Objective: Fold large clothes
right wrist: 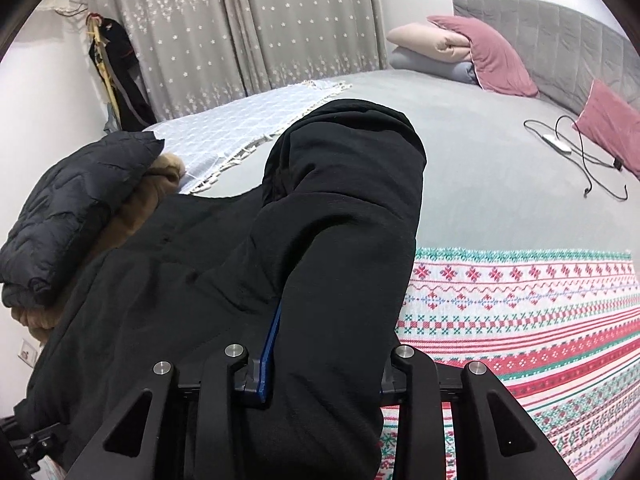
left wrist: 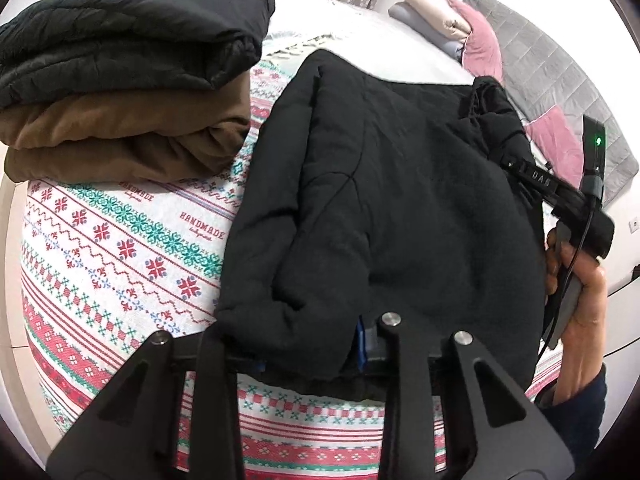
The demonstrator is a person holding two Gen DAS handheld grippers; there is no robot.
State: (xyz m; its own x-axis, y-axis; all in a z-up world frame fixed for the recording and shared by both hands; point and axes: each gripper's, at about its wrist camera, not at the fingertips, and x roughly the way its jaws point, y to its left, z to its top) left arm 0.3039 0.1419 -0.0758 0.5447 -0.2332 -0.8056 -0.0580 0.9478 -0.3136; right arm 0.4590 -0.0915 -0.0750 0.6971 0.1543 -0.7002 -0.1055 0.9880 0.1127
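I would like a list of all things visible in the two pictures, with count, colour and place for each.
Bulky black padded coat: one, black, on the patterned blanket, gripped at both near edges.
Folded dark quilted jacket: one, black, on top of the pile at the left.
Folded brown fleece garment: one, brown, under the quilted jacket.
Knitted-pattern blanket: one, white with red and green, over the bed's near end.
Pink cushions: two, pink, against the grey headboard.
Black cable: one, black, on the grey bedcover.
Starred curtain: one, grey, behind the bed.
Left claw: black, shut on the coat.
Right claw: black, shut on the coat.
Hand: one, holding the right tool.
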